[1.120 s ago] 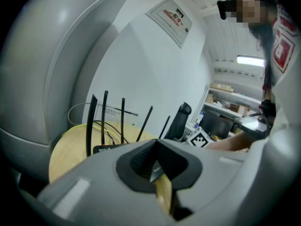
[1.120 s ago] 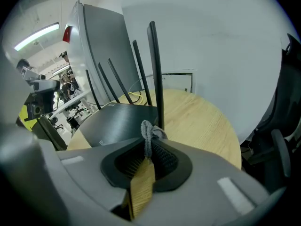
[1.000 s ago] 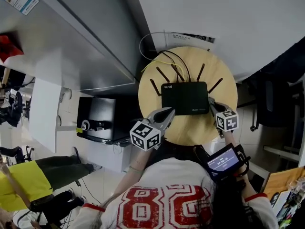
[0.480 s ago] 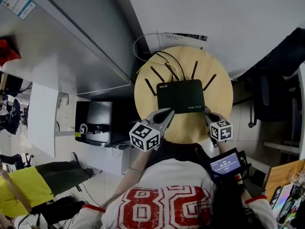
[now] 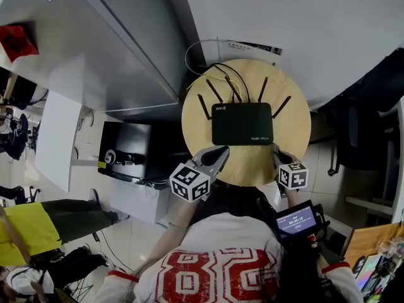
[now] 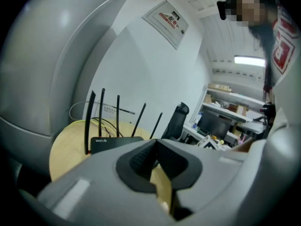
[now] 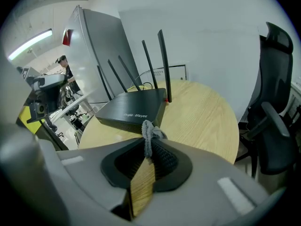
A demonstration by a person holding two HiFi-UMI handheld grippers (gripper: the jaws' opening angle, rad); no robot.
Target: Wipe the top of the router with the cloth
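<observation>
Router (image 5: 242,124) sits at the centre of the round bench (image 5: 297,137). Right claw (image 5: 276,151) pinches a grey cloth (image 7: 149,132). Left claw (image 5: 221,152) is pressed together, empty. Both have drawn back slightly from the router's front corners. Wiping appears not under way.

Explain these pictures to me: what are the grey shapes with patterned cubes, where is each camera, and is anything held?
No robot here: a person holds a two-jaw gripper in each hand; the patterned cubes are part of them. The head view looks down from the person's head; the other two cameras ride on the grippers, looking along their jaws. A black router with upright antennas sits on a round wooden table. The right gripper pinches a small grey cloth, close to the router's near corner. The left gripper has its jaws together, nothing between them.
</observation>
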